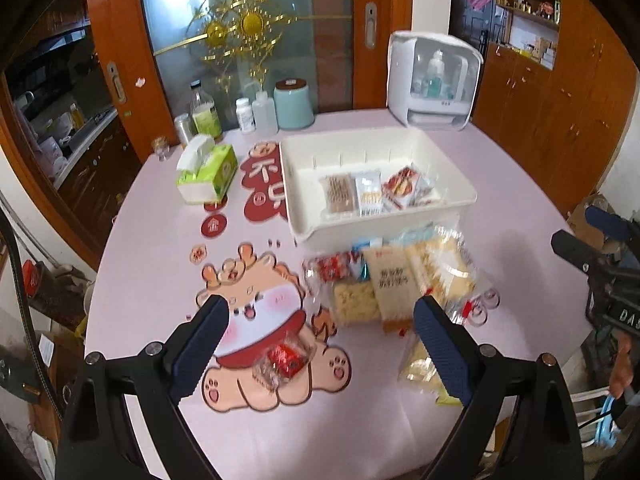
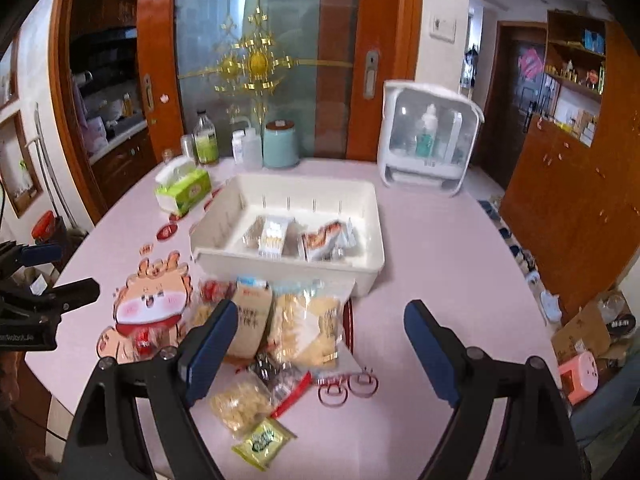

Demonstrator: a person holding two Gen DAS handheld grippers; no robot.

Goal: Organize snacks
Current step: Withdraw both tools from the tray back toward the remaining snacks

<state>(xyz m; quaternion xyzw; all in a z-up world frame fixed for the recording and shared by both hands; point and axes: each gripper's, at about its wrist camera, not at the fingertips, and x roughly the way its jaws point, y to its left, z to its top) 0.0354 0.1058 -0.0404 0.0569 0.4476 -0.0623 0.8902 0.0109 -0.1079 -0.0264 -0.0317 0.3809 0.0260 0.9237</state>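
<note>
A white storage bin (image 1: pixel 440 204) (image 2: pixel 370 256) stands mid-table and holds several snack packets (image 1: pixel 376 194) (image 2: pixel 316 240). In front of it lies a pile of loose snack bags (image 1: pixel 404 280) (image 2: pixel 296 320). A small red wrapped snack (image 1: pixel 286 360) (image 2: pixel 144 342) rests on the cartoon dragon sticker (image 1: pixel 256 300). My left gripper (image 1: pixel 320 312) hangs open above that red snack, nothing between its fingers. My right gripper (image 2: pixel 320 316) is open too, over the near end of the pile, where a green packet (image 2: pixel 262 442) lies closest.
A green tissue box (image 1: pixel 206 172) (image 2: pixel 184 190), bottles (image 1: pixel 206 114) and a teal canister (image 1: pixel 293 104) line the table's far edge. A white cabinet-style container (image 1: pixel 434 80) (image 2: pixel 428 140) stands at the back right. Two ring-shaped clips (image 2: pixel 348 388) lie near the pile.
</note>
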